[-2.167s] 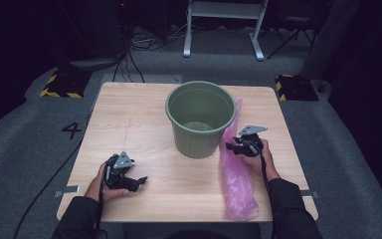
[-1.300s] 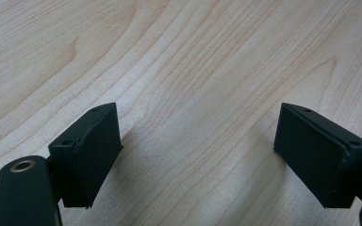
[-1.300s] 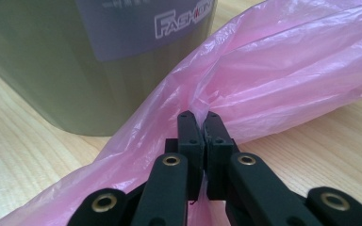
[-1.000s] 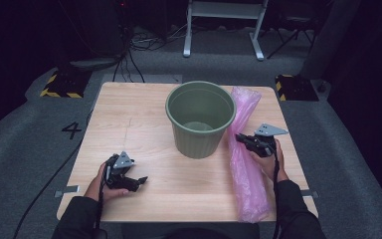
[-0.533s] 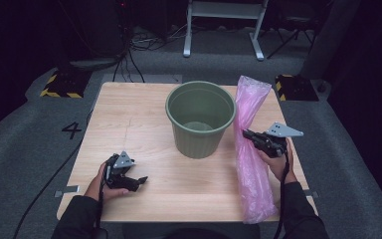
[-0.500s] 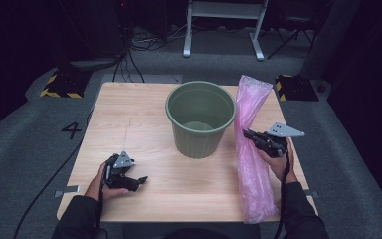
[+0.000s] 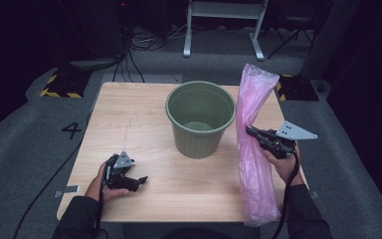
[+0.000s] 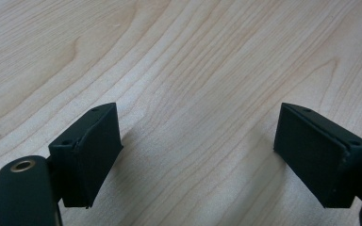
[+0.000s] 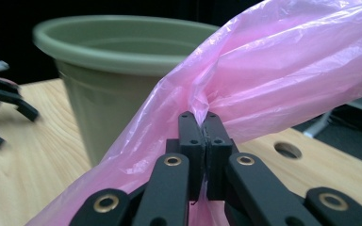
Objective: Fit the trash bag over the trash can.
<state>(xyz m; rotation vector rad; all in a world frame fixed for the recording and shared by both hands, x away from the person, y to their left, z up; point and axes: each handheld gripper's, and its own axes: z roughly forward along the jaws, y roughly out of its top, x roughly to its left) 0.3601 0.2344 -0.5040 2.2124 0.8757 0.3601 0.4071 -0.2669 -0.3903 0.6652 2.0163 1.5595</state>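
High view: the right gripper (image 7: pixel 251 132) is lifted above the right side of the wooden table (image 7: pixel 134 119), and its jaws are pinched tight on a fold of a pink plastic bag (image 7: pixel 252 149). The bag stands almost upright in the air, a long crumpled strip. Its upper part rises above the gripper and ends level with the far edge of the table; its lower part hangs down past the gripper to the near right corner of the table. The pinch sits roughly in the middle of the bag's length, on the edge of the bag that faces the person's right hand (image 7: pixel 282 162).

Just left of the bag stands a green bucket (image 7: pixel 200 119), upright on the table with its mouth open. The bag's upper part sits close beside the bucket's right rim; whether they touch cannot be told from above.

Right gripper view: the two black jaws meet with no gap, and a gathered pleat of the pink plastic bag (image 9: pixel 283 75) is trapped between their tips. The film fans out above and to both sides of the pinch. The green bucket (image 9: pixel 122 61) stands behind the bag, to the left.

The left gripper (image 7: pixel 138 181) rests low over the near left part of the table, held in the left hand (image 7: pixel 104 184), well apart from the bag and the bucket. Left gripper view: its jaws stand wide apart over bare wood, with nothing between them.
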